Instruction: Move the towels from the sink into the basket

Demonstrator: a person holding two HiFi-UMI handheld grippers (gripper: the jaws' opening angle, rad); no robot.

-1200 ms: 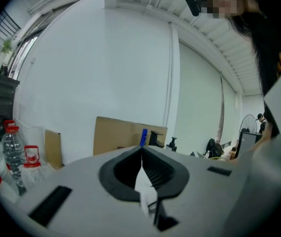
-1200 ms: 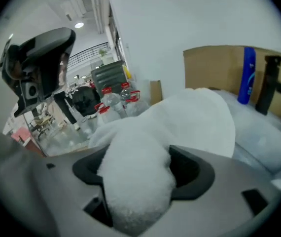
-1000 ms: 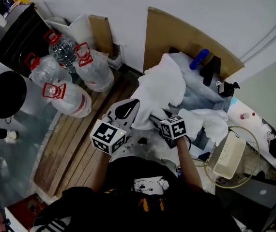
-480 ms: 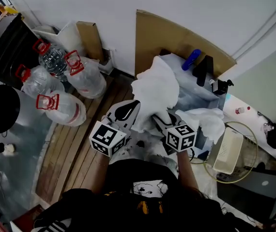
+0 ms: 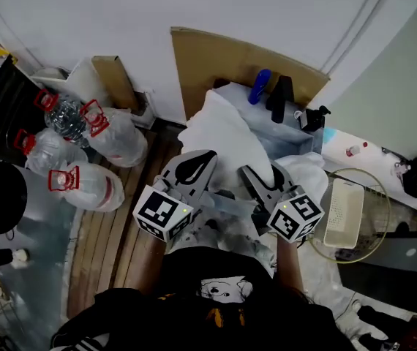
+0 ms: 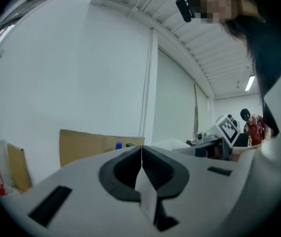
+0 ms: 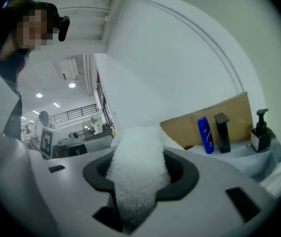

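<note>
You hold a white towel up between both tools, above the near edge of the sink. Your left gripper is pressed together on a thin fold of the towel's edge, and only a sliver of cloth shows between the pads. Your right gripper pinches a thick roll of the same terry cloth, and its jaws have just been closing on it. Both tools point roughly level toward the wall, side by side, with the cloth bulging up ahead of them.

A white heap lies just right of your right gripper. It looks like another towel at the sink's edge, though the head view leaves that unsure. The basket sits to the right inside a wire ring, apart from the towel you hold. A blue bottle and a black faucet stand at the sink's back, in front of a cardboard sheet.
</note>
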